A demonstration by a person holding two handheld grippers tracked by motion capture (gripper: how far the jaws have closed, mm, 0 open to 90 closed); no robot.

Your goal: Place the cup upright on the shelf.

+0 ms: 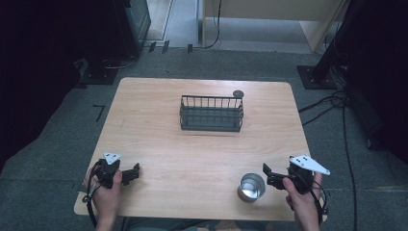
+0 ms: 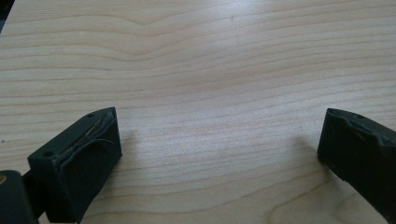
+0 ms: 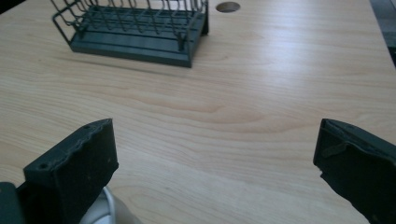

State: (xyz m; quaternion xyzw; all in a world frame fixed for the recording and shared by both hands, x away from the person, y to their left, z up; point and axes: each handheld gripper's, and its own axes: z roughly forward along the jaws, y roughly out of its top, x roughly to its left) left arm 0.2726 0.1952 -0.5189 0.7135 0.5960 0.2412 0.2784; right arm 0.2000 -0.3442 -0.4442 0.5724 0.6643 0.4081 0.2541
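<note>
Left gripper (image 1: 126,174): fingers (image 2: 79,158) spread wide, gripping nothing, hovering over the near left desk (image 1: 159,144).
Right gripper (image 1: 271,177): fingers (image 3: 74,172) gaping wide, empty, sitting just right of the metal cup (image 1: 251,187).
Wire basket (image 1: 211,113): standing empty at far centre.
Progress: nothing appears done yet; judging by the layout, the cup is waiting to be gripped.
</note>
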